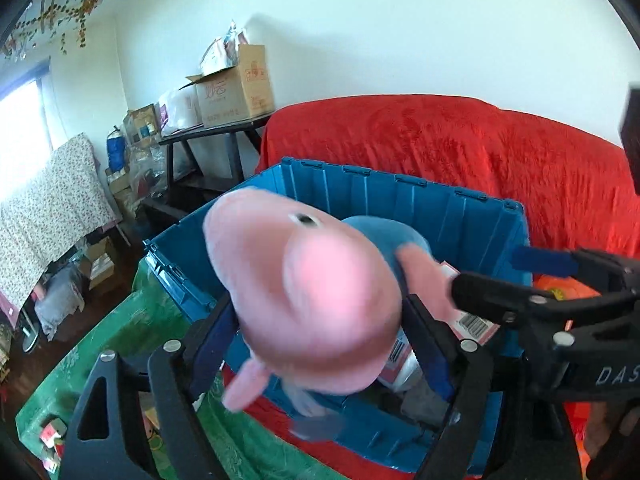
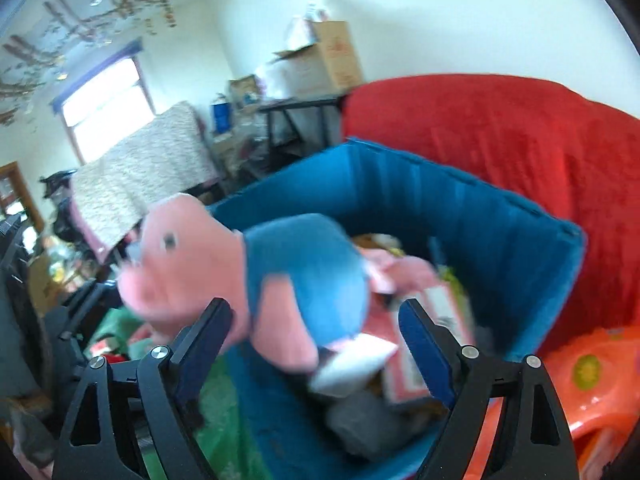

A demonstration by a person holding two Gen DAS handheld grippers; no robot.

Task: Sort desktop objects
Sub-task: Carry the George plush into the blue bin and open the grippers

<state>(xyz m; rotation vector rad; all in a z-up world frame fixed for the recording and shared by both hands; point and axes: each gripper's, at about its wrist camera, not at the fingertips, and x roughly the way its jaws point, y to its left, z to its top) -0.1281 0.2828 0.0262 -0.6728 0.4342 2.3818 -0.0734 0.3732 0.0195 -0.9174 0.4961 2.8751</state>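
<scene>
A pink plush pig [image 1: 304, 292] in a blue shirt hangs above the open top of a blue plastic crate [image 1: 440, 208], blurred. In the left wrist view its big pink head fills the gap between the left gripper's [image 1: 324, 344] two fingers; whether the pads press on the head cannot be told. In the right wrist view the pig [image 2: 280, 280] lies sideways, head pointing away from the crate's far wall, with the right gripper [image 2: 316, 328] just under its belly. That gripper's jaws stand wide apart, and whether they touch the toy cannot be told either. The right gripper [image 1: 472, 280] also shows in the left view, reaching in beside the pig's arm.

Inside the crate, below the pig, lie a red and white packet with a barcode [image 1: 476, 326] and a grey soft thing [image 2: 360, 420]. The crate stands on a green patterned cloth [image 1: 120, 340]. Behind the crate is a sofa under a red blanket [image 1: 460, 140]. Beyond the crate's far corner, a dark side table carries cardboard boxes [image 1: 236, 92].
</scene>
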